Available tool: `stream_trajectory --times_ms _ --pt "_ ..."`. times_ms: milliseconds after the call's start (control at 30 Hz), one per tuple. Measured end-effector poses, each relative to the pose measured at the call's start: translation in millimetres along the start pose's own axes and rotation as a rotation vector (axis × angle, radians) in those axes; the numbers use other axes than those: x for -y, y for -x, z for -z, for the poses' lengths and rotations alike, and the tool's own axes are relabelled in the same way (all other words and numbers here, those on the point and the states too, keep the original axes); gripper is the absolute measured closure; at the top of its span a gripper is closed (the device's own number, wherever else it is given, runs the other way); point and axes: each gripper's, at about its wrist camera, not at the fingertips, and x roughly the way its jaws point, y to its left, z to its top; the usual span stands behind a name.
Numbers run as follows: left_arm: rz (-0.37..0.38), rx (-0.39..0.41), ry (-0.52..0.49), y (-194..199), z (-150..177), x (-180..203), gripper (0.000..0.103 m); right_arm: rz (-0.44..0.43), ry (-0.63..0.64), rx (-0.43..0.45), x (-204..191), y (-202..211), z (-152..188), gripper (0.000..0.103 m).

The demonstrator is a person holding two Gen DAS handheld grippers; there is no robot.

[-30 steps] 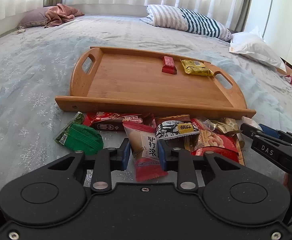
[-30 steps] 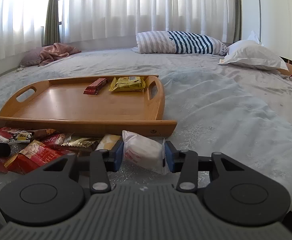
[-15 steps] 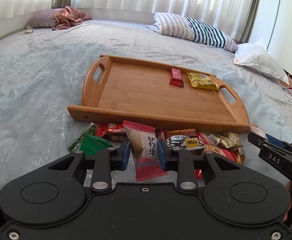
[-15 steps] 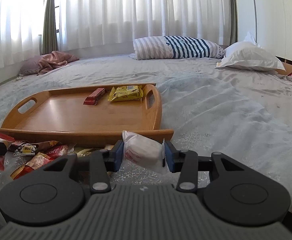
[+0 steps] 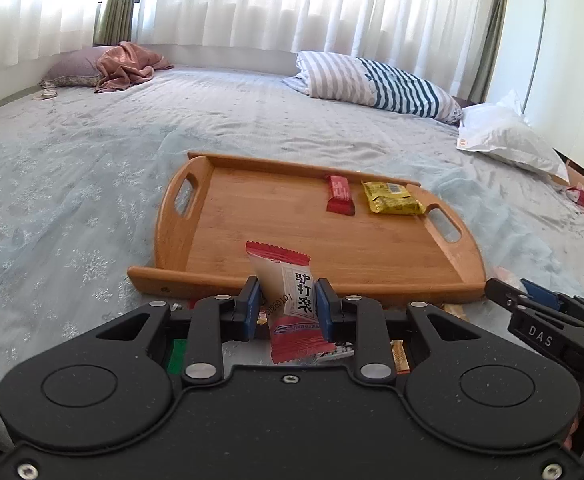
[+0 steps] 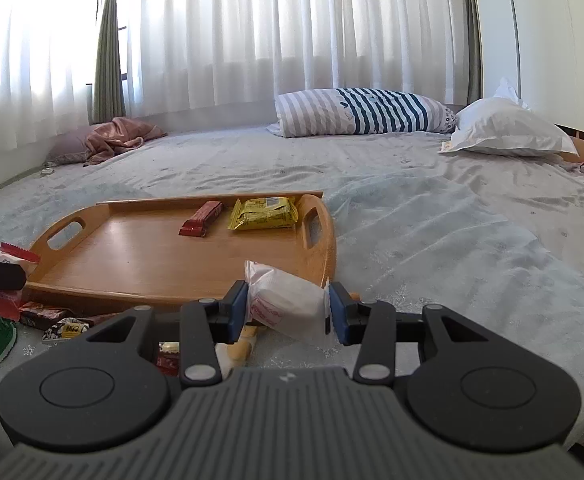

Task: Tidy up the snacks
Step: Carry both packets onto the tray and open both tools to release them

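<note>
Red packet (image 5: 292,304) pinched by left hand-held gripper (image 5: 288,306); right hand-held gripper (image 6: 288,312) clamps white packet (image 6: 288,306), loose snacks (image 6: 58,320) half-hidden.

a pale blue bedspread (image 5: 92,184) with a faint snowflake print covers the whole bed, lightly wrinkled toward the far side. at the far left lies a mauve pillow (image 5: 72,74) with a crumpled pink cloth (image 5: 130,66) heaped on its right end; a few small items sit just left of it, too small to identify. far right of centre rests a striped pillow (image 6: 364,112), grey-and-white at its left, navy-and-white at its right. just beside it, further right, is a white pillow (image 6: 504,130). sheer white curtains (image 6: 292,28) hang across the far wall, with a green drape (image 6: 110,40) at left.
</note>
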Motion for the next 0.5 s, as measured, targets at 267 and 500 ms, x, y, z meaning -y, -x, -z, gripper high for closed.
stream_trajectory --times_ms 267,500 --pt "0.068 0.004 -0.006 -11 -18 10 0.076 -0.034 -0.004 0.011 -2 -10 -10 0.056" --pt "0.128 -0.005 0.002 -36 -44 18 0.076 -0.074 -0.023 -0.009 1 -33 -27 0.056"
